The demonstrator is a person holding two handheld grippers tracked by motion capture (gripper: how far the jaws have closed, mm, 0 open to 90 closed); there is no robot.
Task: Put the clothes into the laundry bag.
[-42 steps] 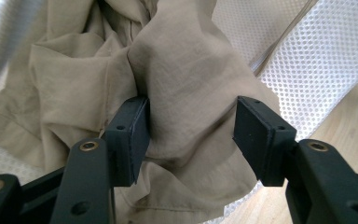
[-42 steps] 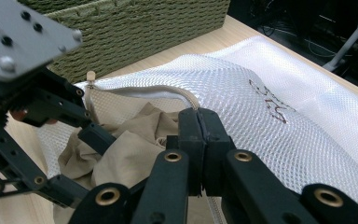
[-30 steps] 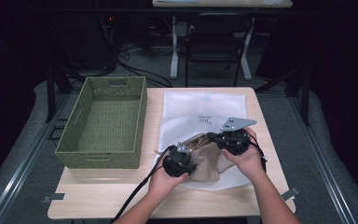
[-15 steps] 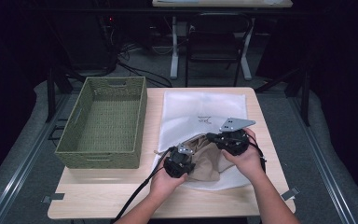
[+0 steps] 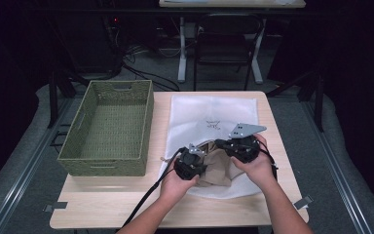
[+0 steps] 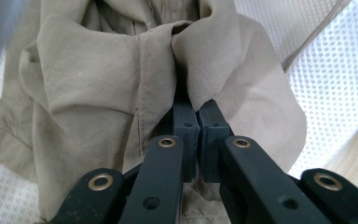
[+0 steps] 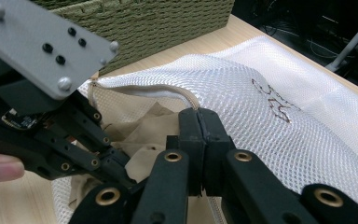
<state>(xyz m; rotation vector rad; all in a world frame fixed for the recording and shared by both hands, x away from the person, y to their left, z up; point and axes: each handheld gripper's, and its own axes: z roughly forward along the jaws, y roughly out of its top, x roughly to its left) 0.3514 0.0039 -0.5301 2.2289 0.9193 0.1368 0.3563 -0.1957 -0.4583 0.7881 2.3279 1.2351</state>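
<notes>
Left gripper [image 6: 191,100] has just closed, clamped on the beige garment [image 6: 98,93] half inside the mesh laundry bag [image 7: 270,121]; right gripper [image 7: 199,114] pinches the bag's rim. Risk: thin fold slips, garment snags on the rim.

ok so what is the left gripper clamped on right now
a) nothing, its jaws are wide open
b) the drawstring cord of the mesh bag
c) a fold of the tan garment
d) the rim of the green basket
c: in the left gripper view the left gripper has its jaws closed together with a fold of the tan garment pinched between them, over the white mesh bag.
</notes>
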